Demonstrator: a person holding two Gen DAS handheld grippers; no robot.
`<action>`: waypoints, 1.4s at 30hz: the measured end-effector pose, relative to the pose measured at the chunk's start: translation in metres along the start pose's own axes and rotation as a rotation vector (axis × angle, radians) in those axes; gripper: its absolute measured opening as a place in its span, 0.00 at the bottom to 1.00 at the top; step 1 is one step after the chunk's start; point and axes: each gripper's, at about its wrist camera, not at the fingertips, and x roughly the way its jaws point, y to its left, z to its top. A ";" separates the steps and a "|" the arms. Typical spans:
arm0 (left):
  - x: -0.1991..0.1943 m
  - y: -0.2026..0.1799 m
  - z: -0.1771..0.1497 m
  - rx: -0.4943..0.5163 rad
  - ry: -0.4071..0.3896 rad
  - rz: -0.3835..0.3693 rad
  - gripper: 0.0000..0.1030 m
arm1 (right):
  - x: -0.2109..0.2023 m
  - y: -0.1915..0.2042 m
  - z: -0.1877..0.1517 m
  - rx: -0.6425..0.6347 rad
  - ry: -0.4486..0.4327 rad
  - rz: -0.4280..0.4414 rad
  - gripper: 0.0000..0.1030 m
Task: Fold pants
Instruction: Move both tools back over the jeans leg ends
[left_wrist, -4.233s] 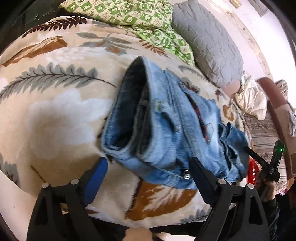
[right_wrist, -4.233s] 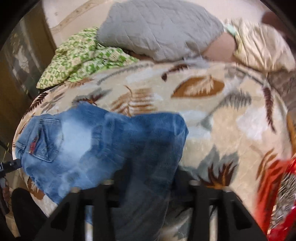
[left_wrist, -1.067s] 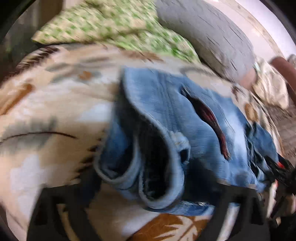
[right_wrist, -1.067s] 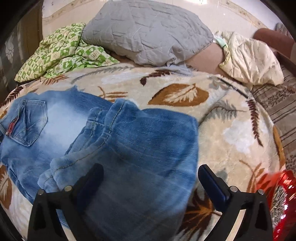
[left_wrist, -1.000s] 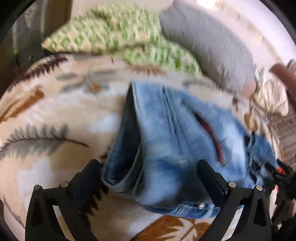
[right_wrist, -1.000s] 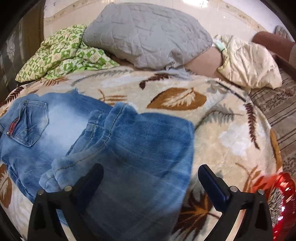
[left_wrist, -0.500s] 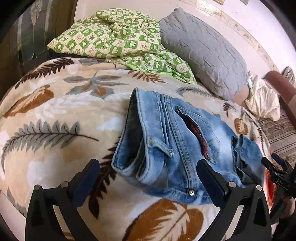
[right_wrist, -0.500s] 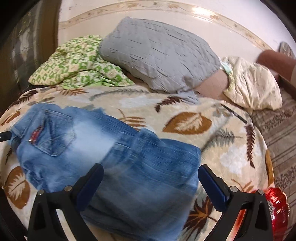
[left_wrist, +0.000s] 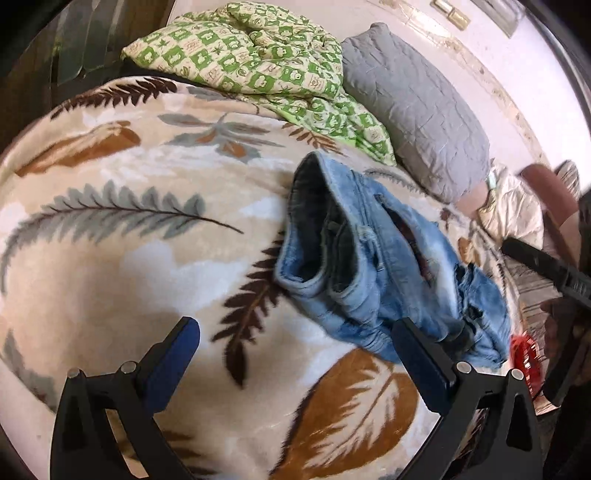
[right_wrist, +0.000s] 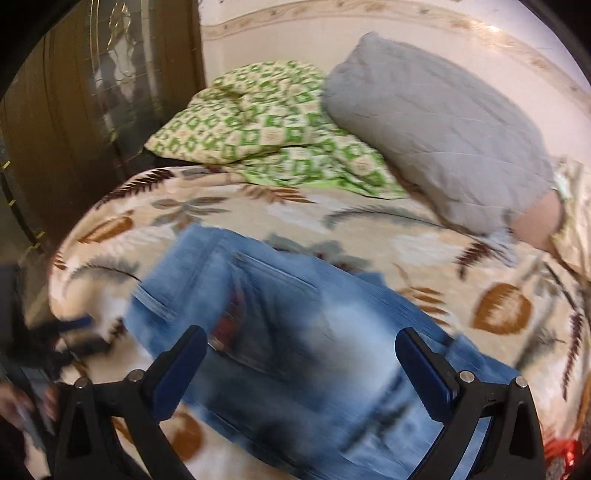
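Observation:
Light blue jeans (left_wrist: 369, 258) lie folded into a compact bundle on a leaf-print blanket (left_wrist: 110, 240), waistband opening towards the left wrist camera. My left gripper (left_wrist: 295, 343) is open, held back from the bundle, nothing between its fingers. In the right wrist view the jeans (right_wrist: 295, 332) are blurred, with a back pocket showing. My right gripper (right_wrist: 299, 354) is open above them and holds nothing. The right gripper also shows as a dark bar (left_wrist: 546, 269) at the right edge of the left wrist view.
A green checked quilt (left_wrist: 258, 66) and a grey pillow (left_wrist: 417, 107) lie at the head of the bed. A cream cushion (left_wrist: 513, 206) sits further right. Something red (left_wrist: 524, 354) lies by the bed's right edge. A wooden door (right_wrist: 74, 129) stands to the left.
Both grippers let go of the jeans and pulled back open. The right wrist view has swung left and now blurs over the bundle. The jeans lie folded in place.

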 end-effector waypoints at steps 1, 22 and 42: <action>0.003 -0.003 0.000 0.001 -0.009 -0.016 1.00 | 0.003 0.006 0.011 -0.015 0.006 0.011 1.00; 0.009 -0.092 0.022 0.245 -0.018 -0.004 1.00 | -0.031 -0.091 -0.055 0.131 0.025 -0.105 1.00; 0.147 -0.297 0.014 0.574 0.331 -0.222 1.00 | -0.078 -0.153 -0.177 0.015 0.004 -0.176 0.87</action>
